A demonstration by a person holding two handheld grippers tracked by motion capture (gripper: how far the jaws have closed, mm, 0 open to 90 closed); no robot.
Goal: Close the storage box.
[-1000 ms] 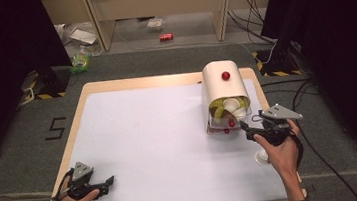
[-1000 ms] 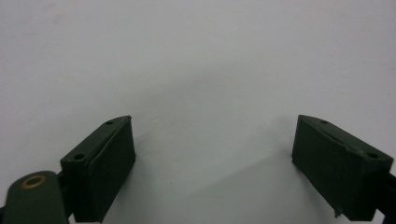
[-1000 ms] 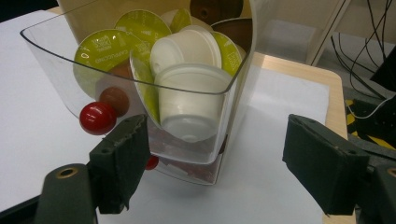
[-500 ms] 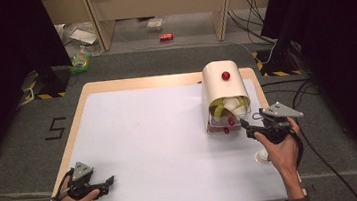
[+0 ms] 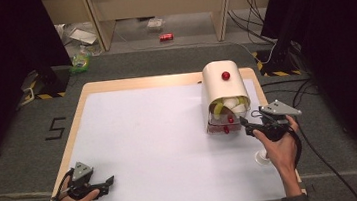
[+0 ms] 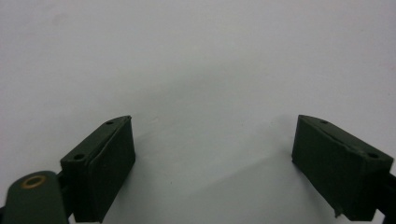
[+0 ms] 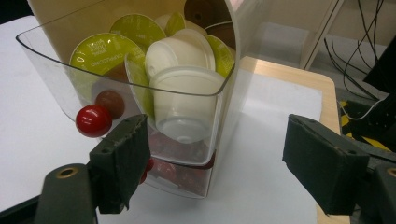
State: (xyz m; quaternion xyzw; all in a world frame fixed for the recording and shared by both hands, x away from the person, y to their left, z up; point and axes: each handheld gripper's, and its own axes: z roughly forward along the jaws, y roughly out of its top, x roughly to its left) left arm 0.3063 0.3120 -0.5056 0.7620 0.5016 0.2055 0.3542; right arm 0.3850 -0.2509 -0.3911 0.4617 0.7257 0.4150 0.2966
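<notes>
The jaws of the right gripper (image 7: 215, 163) stand wide apart with nothing pressed between their pads; compared with a second ago they have the same spread, and the hand has not shifted at the table's right edge. Just ahead of them, a near corner of the clear drawer (image 7: 205, 100) sits between the two jaws without touching either pad. That drawer is pulled out of the cream capsule dispenser (image 5: 221, 90), which stands on the right half of the white table (image 5: 160, 132), and it is packed with green-lidded capsules (image 7: 105, 53) and cream capsules (image 7: 184, 105); a red ball knob (image 7: 93, 121) sticks out from its front, close to the gripper's left-hand jaw. A lower drawer with dark red capsules shows beneath it. A small white capsule lies on the table beside the right hand (image 5: 280, 145). The left gripper (image 6: 212, 163) rests at the near left corner, unmoved as well, its jaws released and spread over bare table.
</notes>
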